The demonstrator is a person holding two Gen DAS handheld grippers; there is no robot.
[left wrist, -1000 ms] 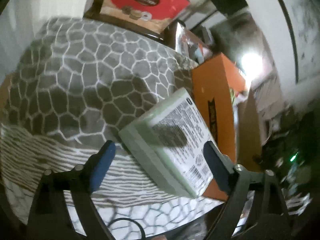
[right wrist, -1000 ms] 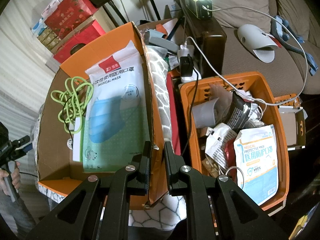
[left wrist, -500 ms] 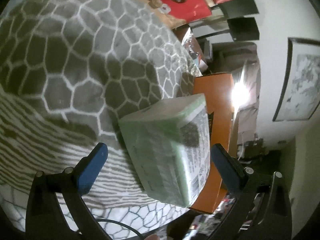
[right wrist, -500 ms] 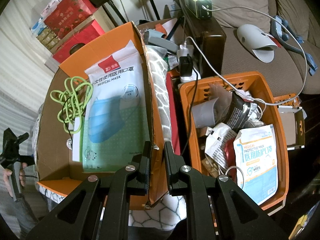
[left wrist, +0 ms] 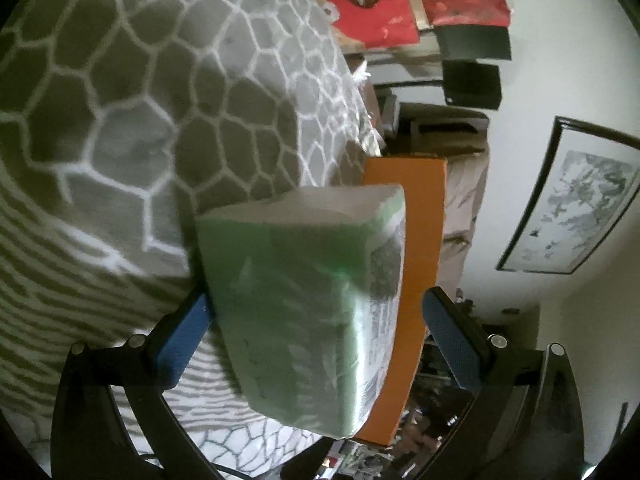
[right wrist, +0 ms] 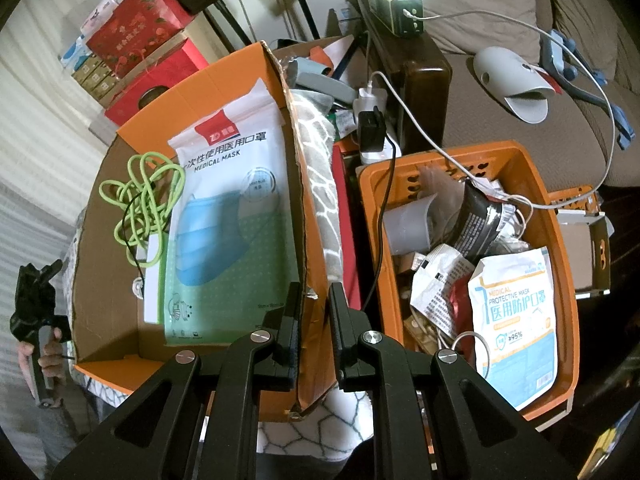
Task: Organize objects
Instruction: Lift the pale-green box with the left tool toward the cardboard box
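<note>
The left tool (left wrist: pixel 316 328) stands spread around a pale green wrapped rectangular pack (left wrist: pixel 304 300) lying on the grey honeycomb-patterned blanket (left wrist: pixel 160 100), not yet pinching it. The right tool (right wrist: pixel 314 300) pinches the orange cardboard box's (right wrist: pixel 256 64) side wall, probably steadying it to receive the pack.

Cardboard box (right wrist: pixel 120 240) part full: mask pack (right wrist: pixel 232 216) and green cord (right wrist: pixel 140 196) cover most of floor, bare strip at near-left corner. Orange basket (right wrist: pixel 560 280) crammed. Green packet (left wrist: pixel 304 304) fills space between left jaws.
</note>
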